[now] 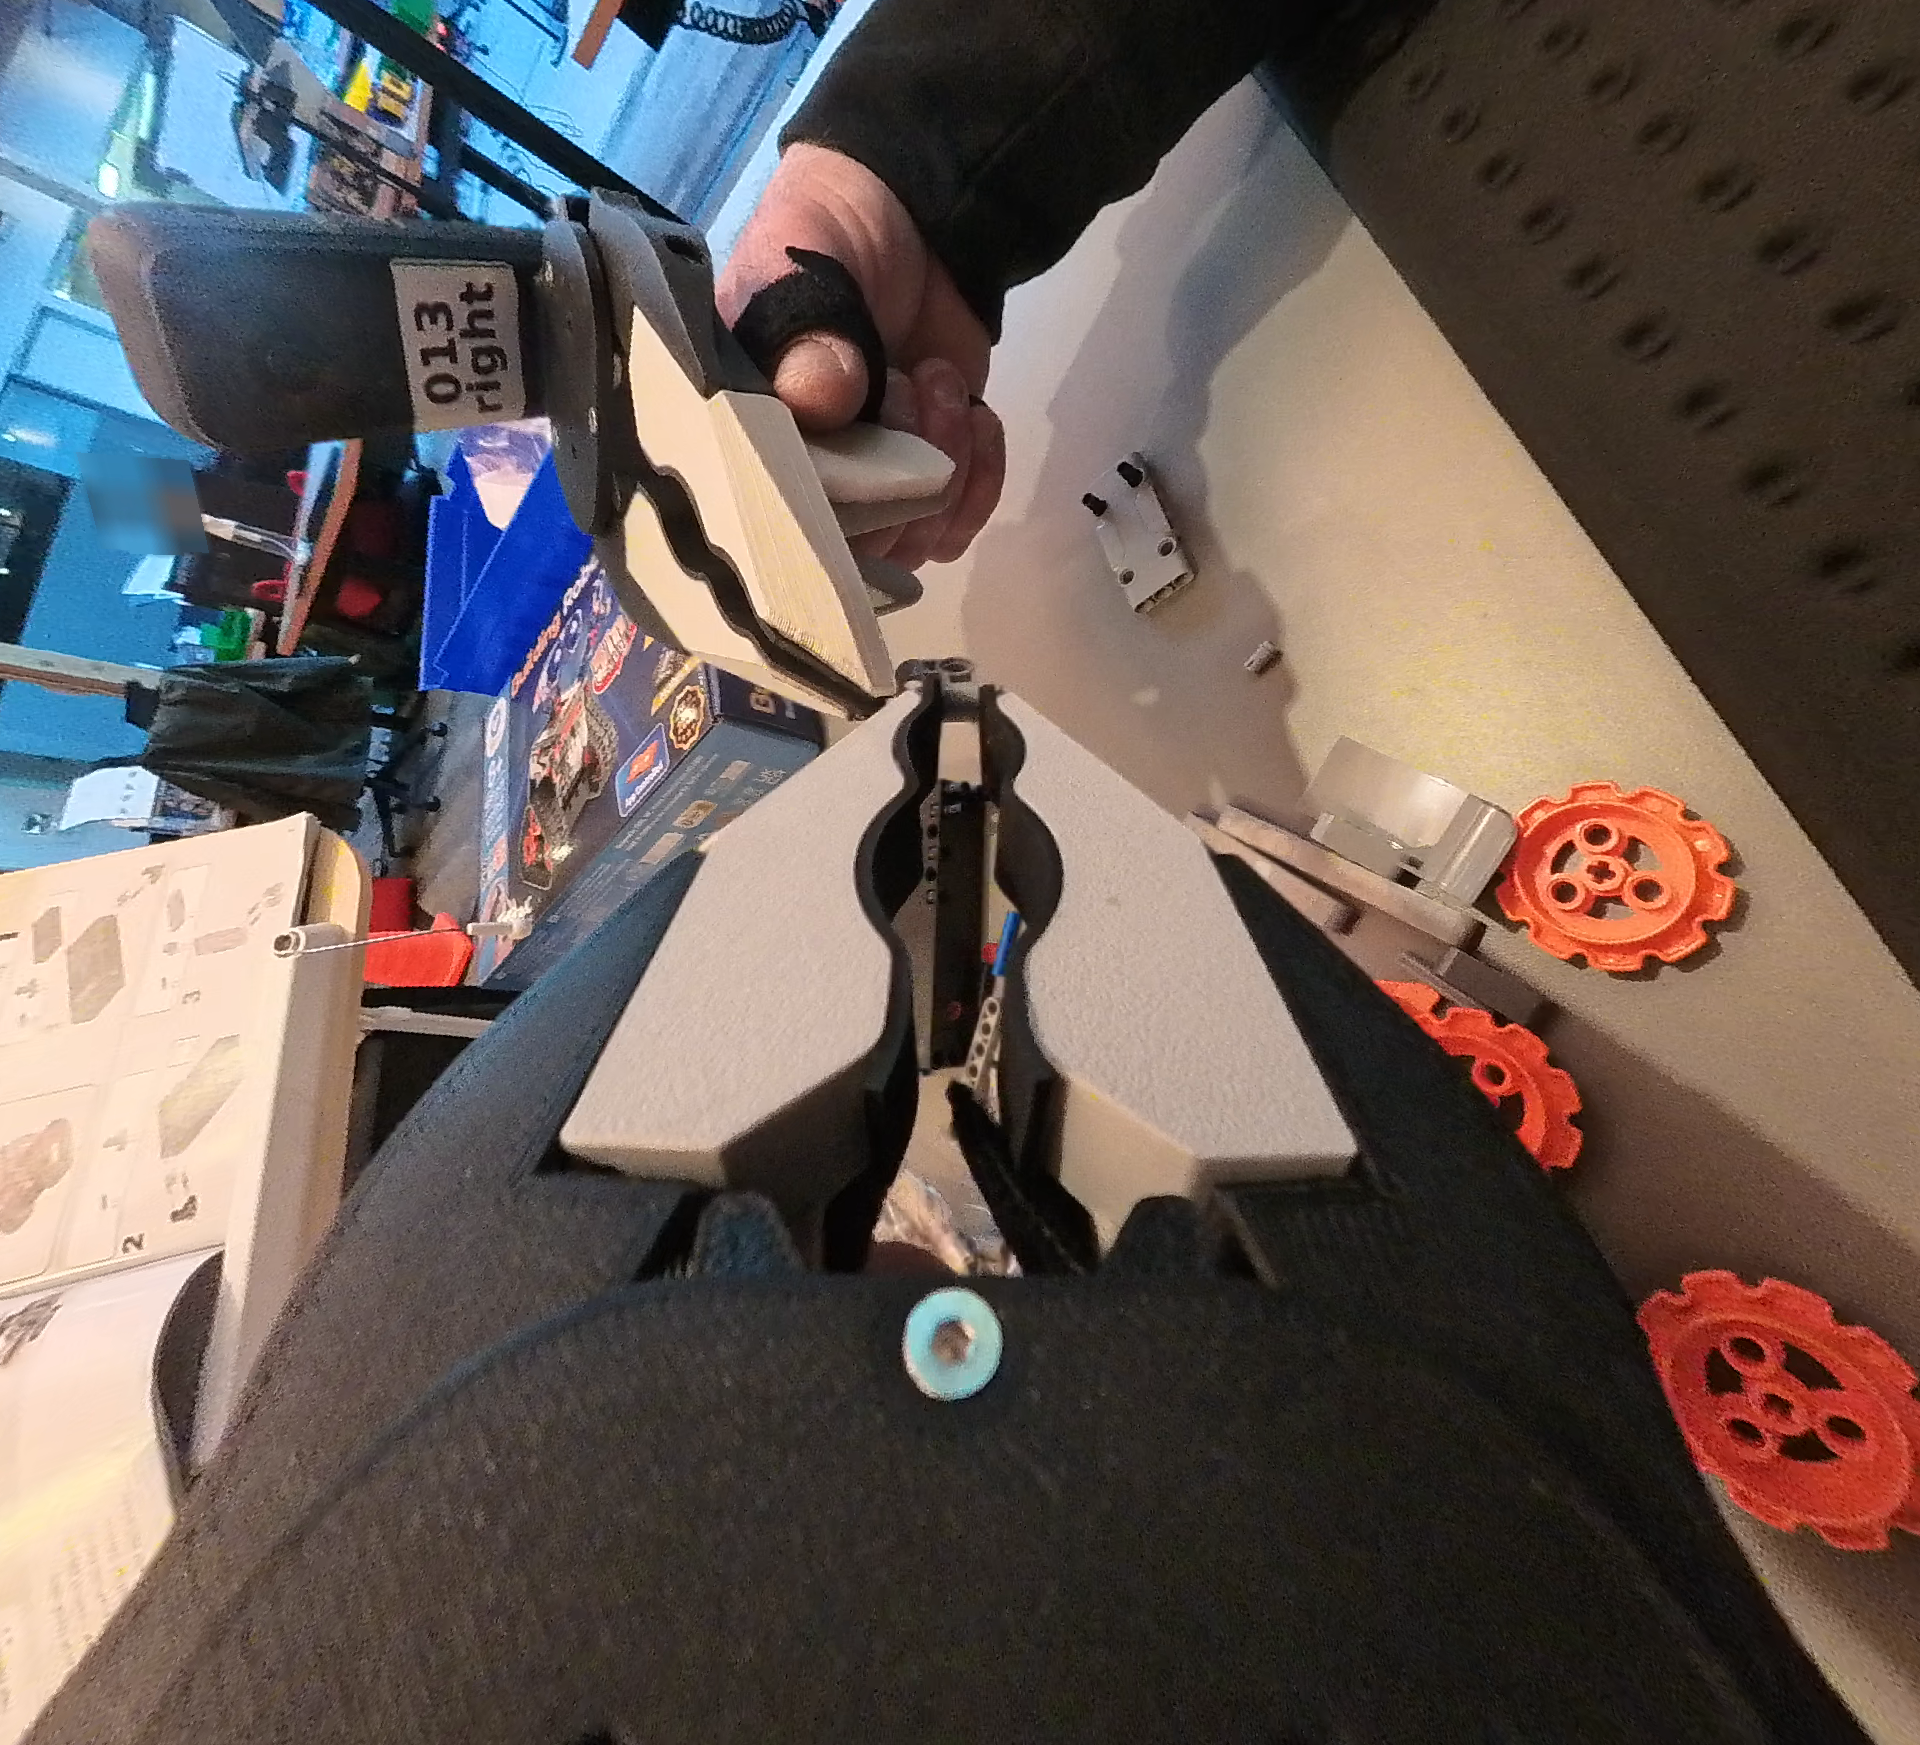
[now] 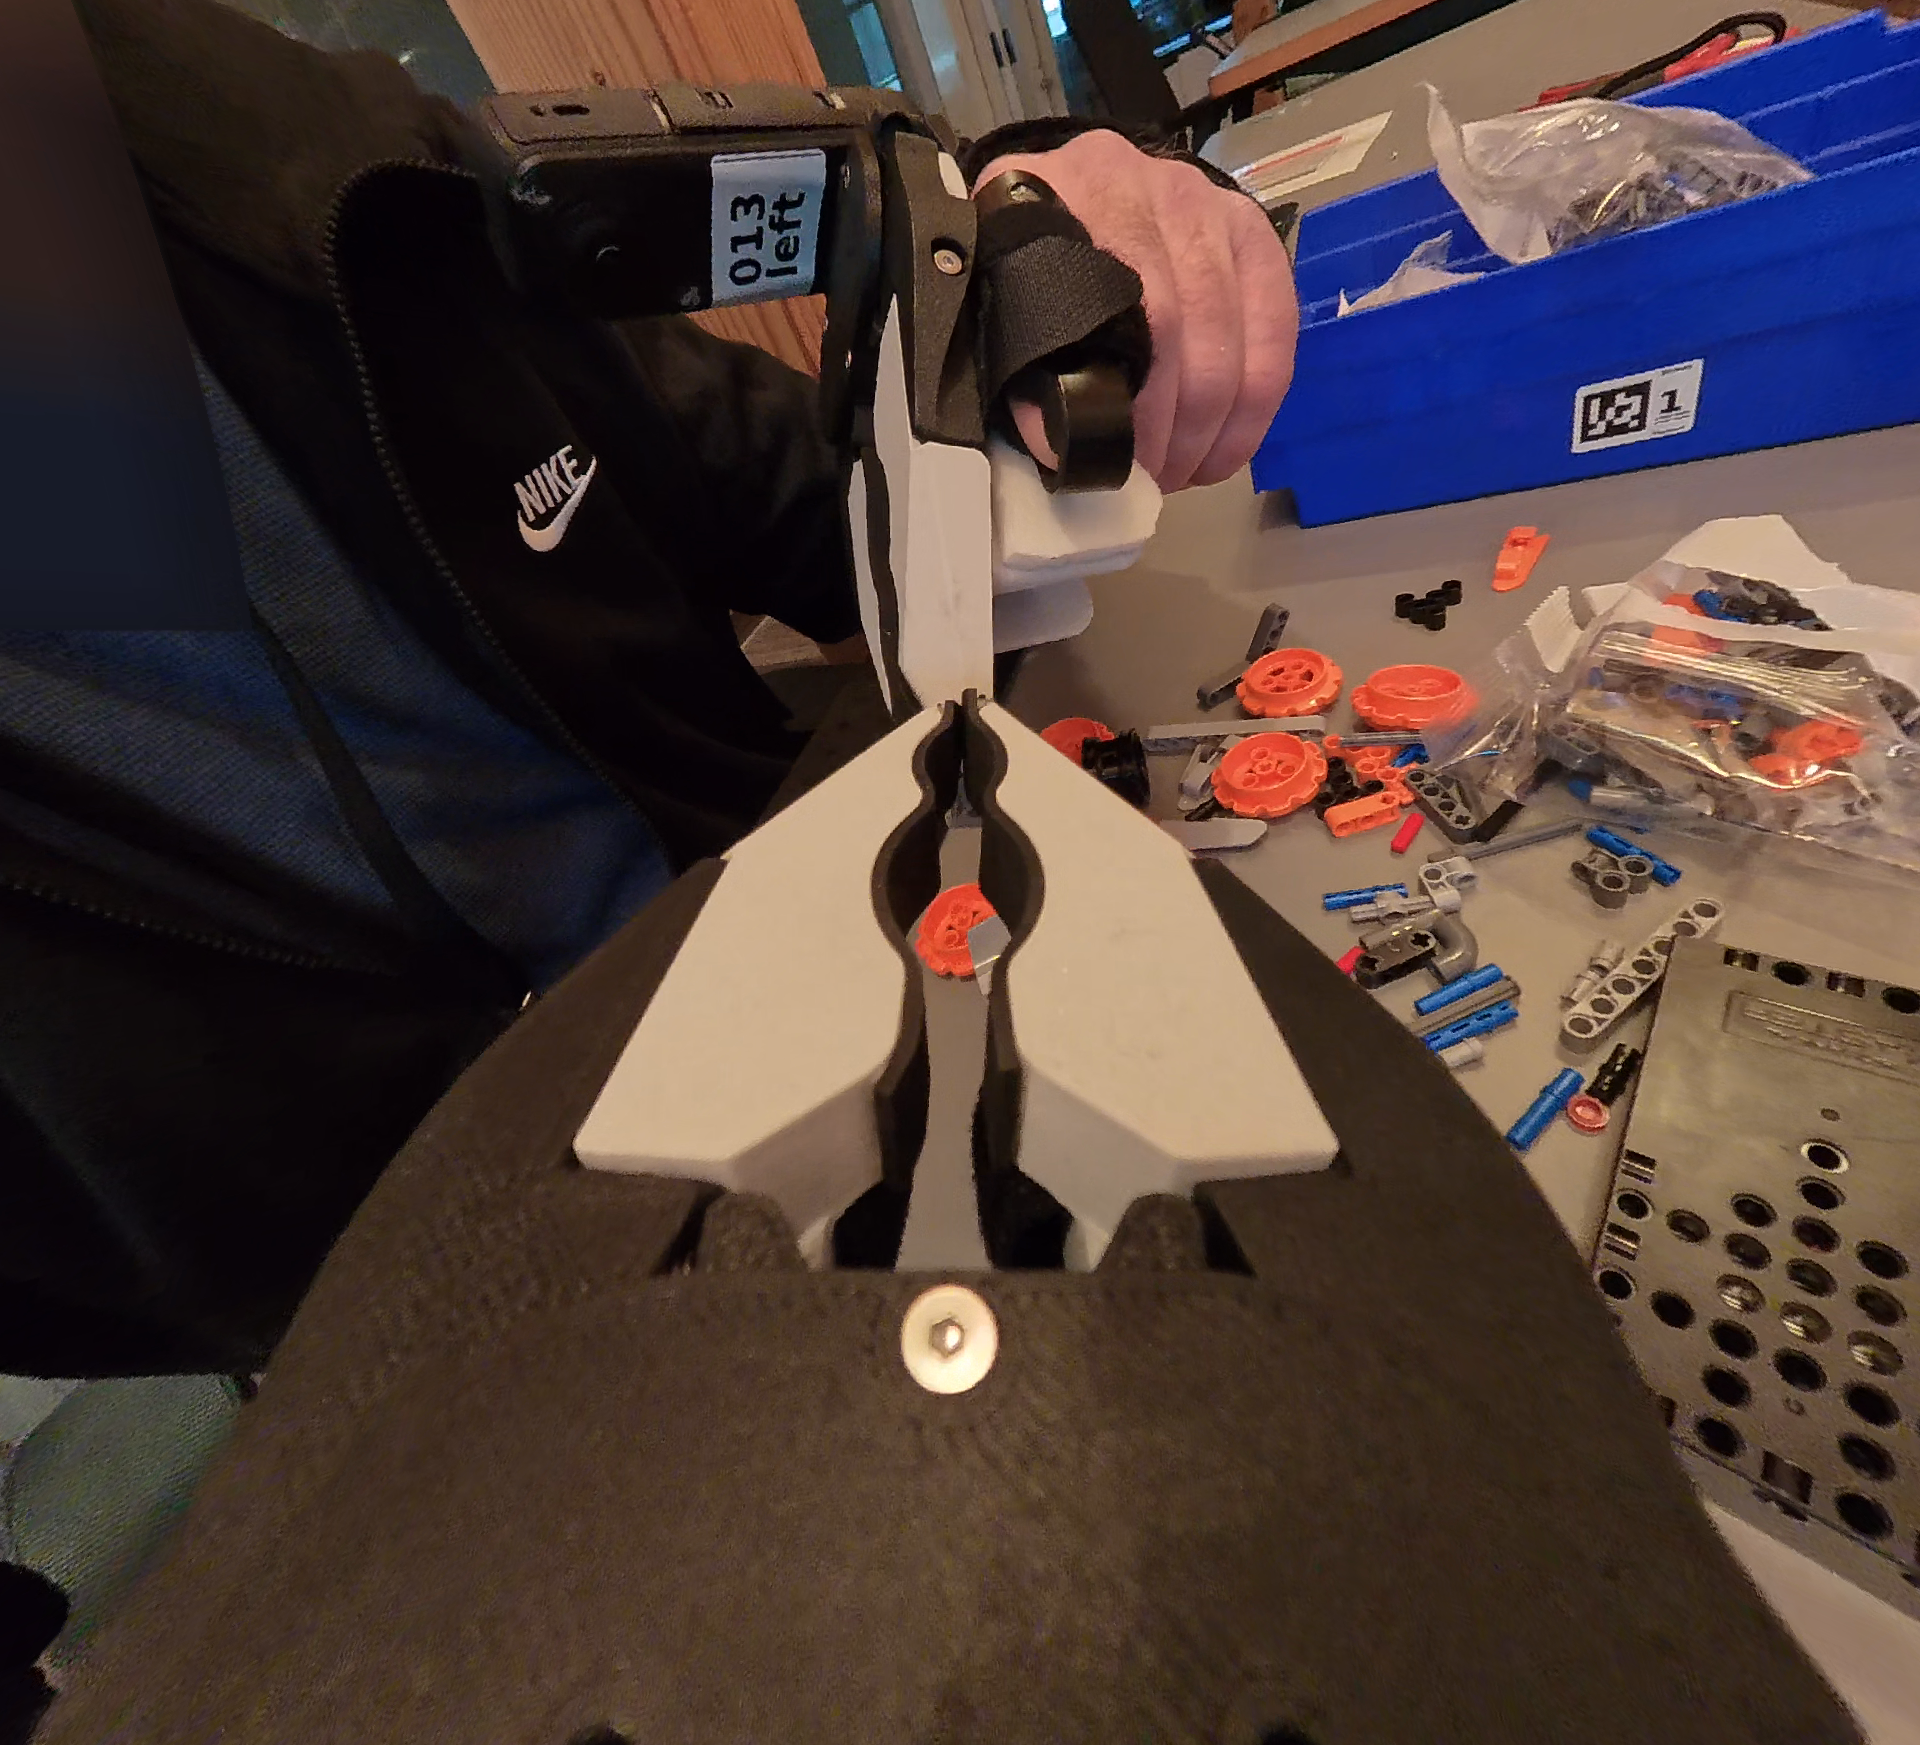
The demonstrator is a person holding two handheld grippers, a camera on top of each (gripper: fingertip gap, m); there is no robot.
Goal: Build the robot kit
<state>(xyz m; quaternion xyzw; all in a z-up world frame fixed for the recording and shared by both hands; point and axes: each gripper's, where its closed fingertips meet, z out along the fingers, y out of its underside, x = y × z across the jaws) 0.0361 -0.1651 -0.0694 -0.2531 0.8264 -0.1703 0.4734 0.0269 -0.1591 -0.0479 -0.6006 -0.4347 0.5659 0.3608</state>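
In the left wrist view my left gripper [image 1: 940, 700] is shut on a small dark grey connector piece [image 1: 940, 672] with holes, which sticks out past the fingertips above the pale table [image 1: 1403, 552]. My right gripper [image 1: 871, 685] comes in from the upper left, held by a hand, and its tips lie right beside that piece. In the right wrist view my right gripper [image 2: 964, 714] has its pads together, and the left gripper [image 2: 954, 689] comes down from above and meets it tip to tip. A small dark nub [image 2: 974, 696] shows where the tips meet.
Orange toothed wheels [image 1: 1616, 874] and a grey piece with black pins [image 1: 1138, 537] lie on the table. An instruction booklet [image 1: 125, 1020] and a printed box [image 1: 603, 791] lie to the left. A blue bin [image 2: 1610, 324], bags of parts [image 2: 1714, 708], loose pieces and a perforated metal plate [image 2: 1787, 1228] lie to the right. The grippers are tip to tip, or close to it.
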